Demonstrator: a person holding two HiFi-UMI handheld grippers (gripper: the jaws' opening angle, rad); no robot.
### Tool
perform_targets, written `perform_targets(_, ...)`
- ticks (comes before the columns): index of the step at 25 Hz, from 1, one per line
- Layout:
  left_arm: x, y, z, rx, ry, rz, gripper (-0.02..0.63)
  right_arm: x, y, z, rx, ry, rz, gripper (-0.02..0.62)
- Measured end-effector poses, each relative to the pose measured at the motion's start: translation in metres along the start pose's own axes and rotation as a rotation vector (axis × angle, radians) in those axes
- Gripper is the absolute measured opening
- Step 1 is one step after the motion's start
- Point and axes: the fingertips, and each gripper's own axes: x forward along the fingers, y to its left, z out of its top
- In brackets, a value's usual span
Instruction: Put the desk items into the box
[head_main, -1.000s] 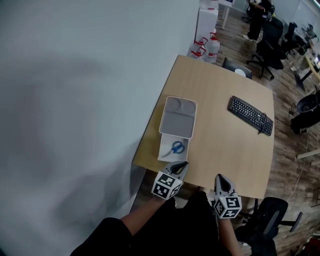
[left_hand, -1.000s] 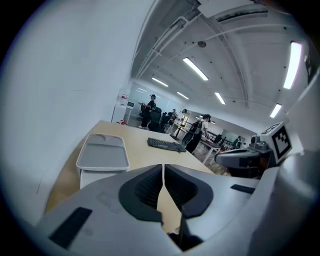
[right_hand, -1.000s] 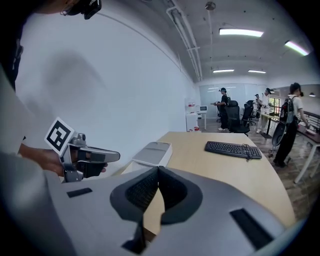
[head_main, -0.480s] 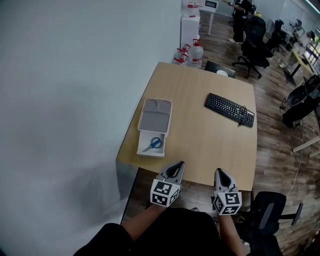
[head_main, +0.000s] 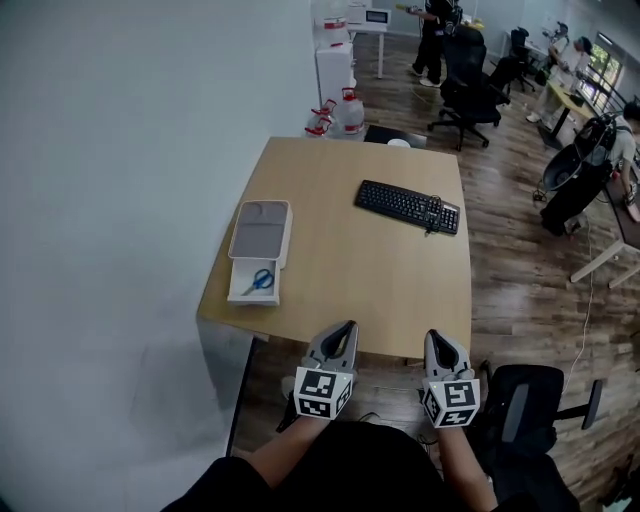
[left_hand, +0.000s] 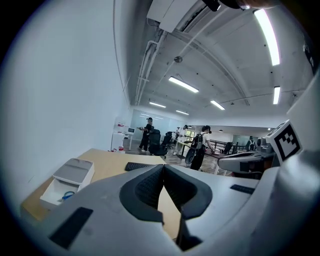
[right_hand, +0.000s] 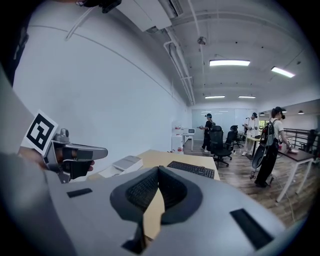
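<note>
A white box (head_main: 246, 292) lies near the left edge of the wooden table (head_main: 380, 290), with a grey lid (head_main: 261, 230) over its far part. Blue scissors (head_main: 262, 280) lie in its open near part. The black keyboard (head_main: 407, 206) lies toward the far right of the table. My left gripper (head_main: 342, 330) and right gripper (head_main: 441, 340) hover side by side just off the table's near edge, both shut and empty. In the left gripper view the jaws (left_hand: 163, 170) meet, with the box (left_hand: 65, 182) far off to the left. In the right gripper view the jaws (right_hand: 158, 171) meet too, pointing toward the keyboard (right_hand: 191, 170).
A pale wall runs along the table's left side. Water bottles (head_main: 340, 110) stand on the floor past the far edge. A black office chair (head_main: 530, 405) stands at my right, and more chairs (head_main: 470, 90) and people stand further back.
The view has pulled back from the table, so the box and keyboard look smaller and farther. Both grippers have withdrawn from over the near edge to just off it.
</note>
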Motion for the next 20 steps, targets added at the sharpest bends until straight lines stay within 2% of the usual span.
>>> perform_targets(8, -0.007, -0.043, -0.013, 0.026, -0.005, 0.010, 0.015, -0.038, -0.029, -0.019, 0.024, -0.023, -0.018, 0.060)
perform_targets(20, -0.021, -0.041, 0.000, 0.061, -0.011, 0.020, 0.015, -0.052, -0.035, -0.006, 0.028, -0.056, -0.039, 0.060)
